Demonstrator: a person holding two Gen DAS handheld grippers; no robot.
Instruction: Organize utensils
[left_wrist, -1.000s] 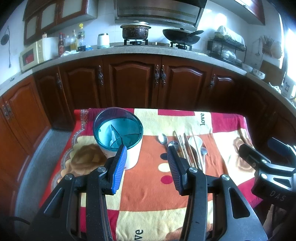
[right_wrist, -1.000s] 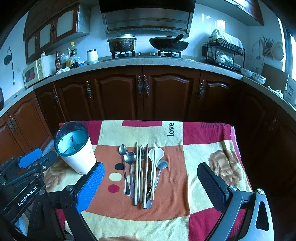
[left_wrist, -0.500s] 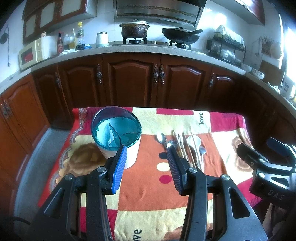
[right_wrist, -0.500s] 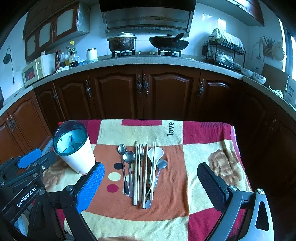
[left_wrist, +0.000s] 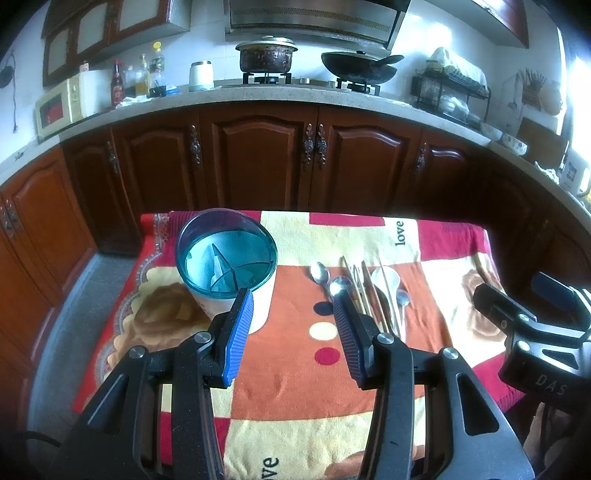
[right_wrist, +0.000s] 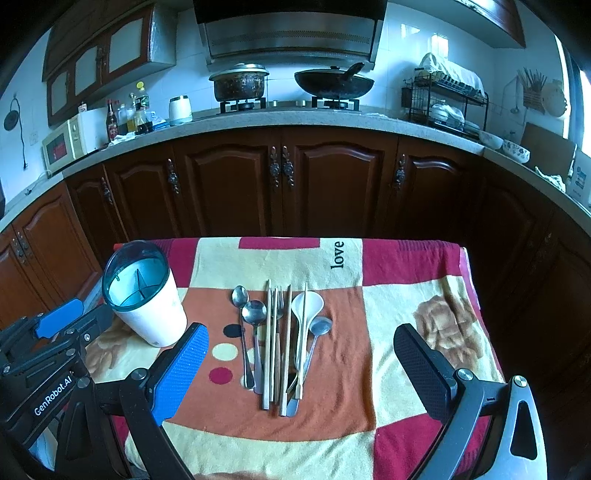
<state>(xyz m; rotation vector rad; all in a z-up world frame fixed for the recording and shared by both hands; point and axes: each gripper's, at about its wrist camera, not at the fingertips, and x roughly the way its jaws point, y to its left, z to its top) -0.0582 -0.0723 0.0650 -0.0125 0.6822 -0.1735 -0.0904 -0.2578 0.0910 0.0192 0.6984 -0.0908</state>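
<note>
A white utensil holder with a blue divided rim (right_wrist: 146, 295) stands at the table's left; it also shows in the left wrist view (left_wrist: 226, 266). A row of utensils (right_wrist: 282, 339) lies in the middle of the cloth: metal spoons (right_wrist: 254, 314), chopsticks, a fork, a white ladle (right_wrist: 306, 304). They also show in the left wrist view (left_wrist: 364, 288). My left gripper (left_wrist: 291, 321) is open and empty, hovering just in front of the holder. My right gripper (right_wrist: 301, 354) is wide open and empty, above the near ends of the utensils.
The table is covered by a red, orange and cream patchwork cloth (right_wrist: 424, 295). Dark wood kitchen cabinets (right_wrist: 280, 184) stand behind it, with a stove, pot and wok on the counter. The floor drops away at the table's left (left_wrist: 74, 317).
Both views have crept slightly forward and down toward the table. Nothing on the table has moved, and both grippers stay open.
</note>
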